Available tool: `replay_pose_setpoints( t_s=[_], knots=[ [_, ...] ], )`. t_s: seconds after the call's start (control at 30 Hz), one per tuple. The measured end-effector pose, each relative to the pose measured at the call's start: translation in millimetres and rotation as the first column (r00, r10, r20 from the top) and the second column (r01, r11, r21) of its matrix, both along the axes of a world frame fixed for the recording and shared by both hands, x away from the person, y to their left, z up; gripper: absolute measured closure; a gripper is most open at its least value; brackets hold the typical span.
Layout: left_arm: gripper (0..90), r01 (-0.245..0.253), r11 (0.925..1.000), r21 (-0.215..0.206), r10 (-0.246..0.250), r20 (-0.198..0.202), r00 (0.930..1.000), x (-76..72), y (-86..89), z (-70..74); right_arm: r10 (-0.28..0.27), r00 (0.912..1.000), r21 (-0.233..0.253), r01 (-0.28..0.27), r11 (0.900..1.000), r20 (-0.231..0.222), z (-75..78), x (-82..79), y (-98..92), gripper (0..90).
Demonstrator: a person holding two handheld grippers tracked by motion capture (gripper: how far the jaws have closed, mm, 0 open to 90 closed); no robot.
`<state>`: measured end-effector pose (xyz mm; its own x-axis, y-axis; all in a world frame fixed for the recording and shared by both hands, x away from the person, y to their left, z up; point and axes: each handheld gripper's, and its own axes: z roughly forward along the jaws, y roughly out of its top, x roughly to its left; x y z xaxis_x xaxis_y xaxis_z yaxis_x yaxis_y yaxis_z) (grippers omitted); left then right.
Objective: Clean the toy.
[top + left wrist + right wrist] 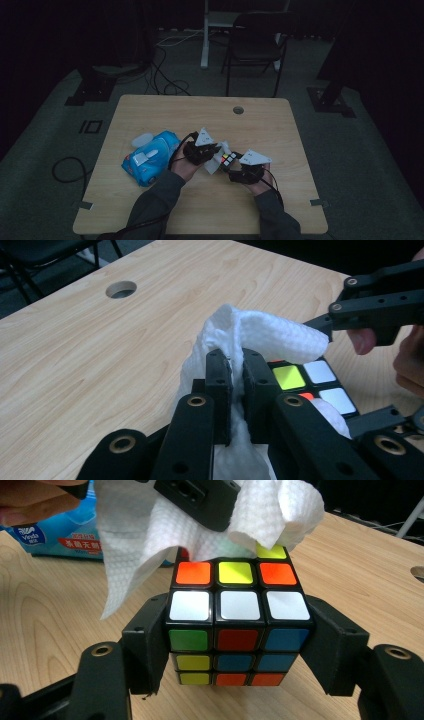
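Observation:
A scrambled puzzle cube (238, 630) with black edges sits between the two jaws of my right gripper (238, 645), which is shut on its sides. A white wet wipe (260, 335) is pinched in my left gripper (237, 371) and drapes over the cube's top (310, 382). From above, the cube (229, 159) is at the table's middle, with the left gripper (212, 152) just left of it and the right gripper (235, 169) just below and right of it. The wipe (150, 535) covers the far part of the cube's top face.
A blue pack of wet wipes (150, 157) lies on the wooden table (150, 210) left of my hands, with its white lid flipped up. A cable hole (238, 110) is near the far edge. A dark chair (255, 45) stands beyond the table.

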<state>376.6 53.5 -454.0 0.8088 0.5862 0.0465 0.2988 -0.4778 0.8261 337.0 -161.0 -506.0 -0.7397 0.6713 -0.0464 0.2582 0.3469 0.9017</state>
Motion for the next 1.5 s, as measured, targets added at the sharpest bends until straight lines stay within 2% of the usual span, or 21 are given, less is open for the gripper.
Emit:
replay_pose_setpoints(
  t_s=[0.3,0.53,0.87,1.17,1.5],
  knots=[
    [84.6,-0.016,0.9998,-0.008,0.016,-0.011,0.9998,4.9,-0.1,-1.9,0.017,0.9999,-0.005,-0.017,1.000,0.001,-0.3,-1.5,2.9,34.9],
    [84.6,-0.004,1.0000,0.000,0.004,-0.010,0.9999,5.3,-6.0,-0.7,0.031,0.9995,-0.008,-0.031,0.999,-0.002,-1.0,-3.0,6.9,34.9],
    [84.6,0.039,0.9992,0.011,-0.039,0.000,0.9992,-1.0,-20.2,0.4,0.031,0.9995,-0.011,-0.031,0.999,0.002,-1.6,-3.1,7.7,34.9],
    [84.6,0.102,0.9945,0.024,-0.102,-0.004,0.9948,-11.2,-35.6,-1.9,0.027,0.9996,-0.015,-0.027,1.000,0.000,-2.9,-2.5,7.4,34.8],
    [84.6,0.155,0.9880,0.003,-0.155,-0.011,0.9879,-22.7,-43.9,-0.1,0.015,0.9999,-0.007,-0.015,1.000,0.003,-1.6,-2.3,4.7,34.8]
  ],
)
